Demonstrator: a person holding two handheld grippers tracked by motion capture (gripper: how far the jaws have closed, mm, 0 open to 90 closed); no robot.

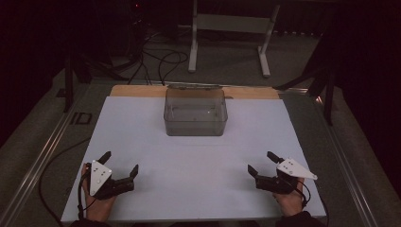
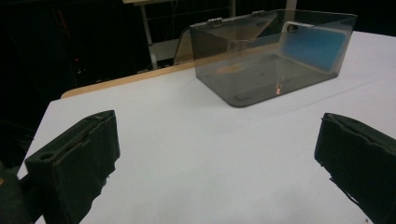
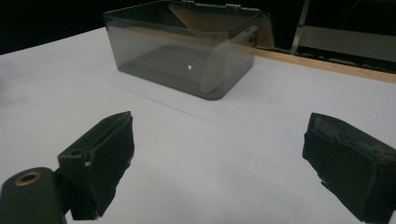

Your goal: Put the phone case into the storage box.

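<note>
A: High view, panel one: what do I have on the table [image 1: 156, 198]?

B: I read a white sheet over the table, with a wooden strip [image 1: 137, 91] bare along its far edge. A smoky transparent box [image 1: 195, 113] stands on the sheet at the far middle, its hinged lid [image 1: 194, 87] tipped back toward the wooden strip. I see nothing lying in the box.

A: And my two tools?

B: The left tool [image 1: 120, 164] sits near the sheet's near-left corner, held by the left hand [image 1: 97, 201], jaws spread wide with nothing between them. The right tool [image 1: 261, 162] mirrors it near the near-right corner, in the right hand [image 1: 289, 198], jaws likewise parted and empty. Both lie well apart from the box.

A: Do the gripper views agree?

B: Left gripper view: the left tool [image 2: 215, 149] frames bare white sheet, box [image 2: 275, 56] beyond, a bluish reflection on its far wall. Right gripper view: the right tool [image 3: 217, 158] frames the same, box [image 3: 187, 51] ahead.
</note>
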